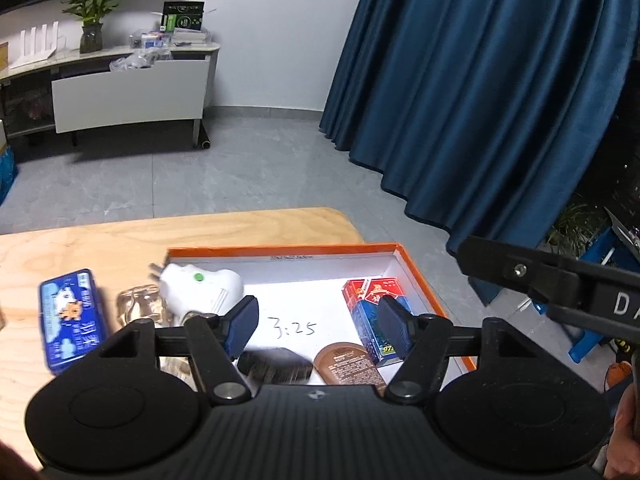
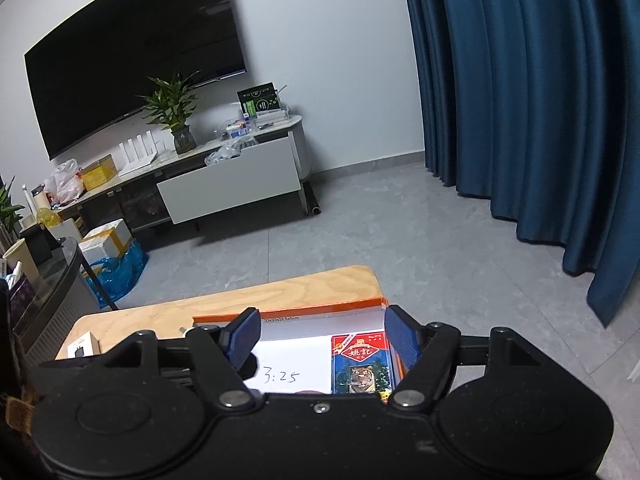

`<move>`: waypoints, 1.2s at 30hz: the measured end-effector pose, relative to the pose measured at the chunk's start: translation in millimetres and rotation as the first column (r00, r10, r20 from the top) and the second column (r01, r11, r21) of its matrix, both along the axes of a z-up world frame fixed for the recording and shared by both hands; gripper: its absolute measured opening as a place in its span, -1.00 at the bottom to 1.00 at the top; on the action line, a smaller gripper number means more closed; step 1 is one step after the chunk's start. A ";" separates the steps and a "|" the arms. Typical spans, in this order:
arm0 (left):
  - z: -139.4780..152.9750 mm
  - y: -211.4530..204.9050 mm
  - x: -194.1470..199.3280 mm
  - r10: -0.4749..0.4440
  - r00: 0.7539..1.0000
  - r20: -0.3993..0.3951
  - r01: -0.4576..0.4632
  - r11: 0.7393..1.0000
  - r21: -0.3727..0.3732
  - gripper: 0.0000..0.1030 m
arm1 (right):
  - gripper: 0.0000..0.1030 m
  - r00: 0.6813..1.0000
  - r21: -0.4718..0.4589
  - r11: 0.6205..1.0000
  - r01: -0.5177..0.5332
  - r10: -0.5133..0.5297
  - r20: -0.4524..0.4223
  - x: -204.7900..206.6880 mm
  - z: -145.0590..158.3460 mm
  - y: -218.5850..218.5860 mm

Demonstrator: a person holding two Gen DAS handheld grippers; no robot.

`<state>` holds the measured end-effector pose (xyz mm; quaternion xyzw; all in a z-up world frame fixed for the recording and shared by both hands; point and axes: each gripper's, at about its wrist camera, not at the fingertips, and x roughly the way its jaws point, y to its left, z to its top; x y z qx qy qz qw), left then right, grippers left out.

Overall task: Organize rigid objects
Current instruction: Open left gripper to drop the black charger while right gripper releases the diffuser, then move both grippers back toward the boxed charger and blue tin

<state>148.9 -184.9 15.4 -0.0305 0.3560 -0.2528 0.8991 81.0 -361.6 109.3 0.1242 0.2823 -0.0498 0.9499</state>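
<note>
Left wrist view: the left gripper (image 1: 318, 326) is held above the near part of an orange-rimmed box (image 1: 424, 276), jaws spread wide with nothing between the blue pads (image 1: 242, 326). Directly under and just past the gripper body lie a dark blurred object (image 1: 276, 366) and a brown rounded container (image 1: 346, 366), both on the white floor of the box. To the right of them, partly behind the right pad, sits a red-and-blue card pack (image 1: 370, 300); it seems tilted against the right wall, though contact cannot be confirmed. Handwritten figures "3:25" (image 1: 294, 328) mark the box floor between the pads. A white plug-in device (image 1: 200, 284) rests over the left wall of the box, prongs pointing outward. Just beside it, outside the box, stands a clear glass item (image 1: 138, 304), and further left a blue tin (image 1: 72, 318) lies flat on the wooden table (image 1: 120, 240). The black frame of the right gripper (image 1: 560, 280) enters from the right edge. Right wrist view: the right gripper (image 2: 320, 340) is also fully open and holds nothing, poised over the same box (image 2: 320, 308), with the card pack (image 2: 362, 364) showing a tiger picture just inside its right finger. A small white carton (image 2: 84, 346) sits near the left table edge. Beyond the table are grey floor tiles (image 2: 360, 220), a blue curtain (image 2: 520, 100), a low cabinet (image 2: 232, 188) carrying a potted plant (image 2: 176, 112), and a wall-mounted television (image 2: 132, 52).
</note>
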 end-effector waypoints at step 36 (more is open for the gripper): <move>17.0 201.9 -57.3 0.469 0.883 0.001 -0.468 0.880 0.077 0.55 | 0.69 0.957 -0.047 0.958 -0.284 0.280 -0.081 -1.5 -10.3 142.1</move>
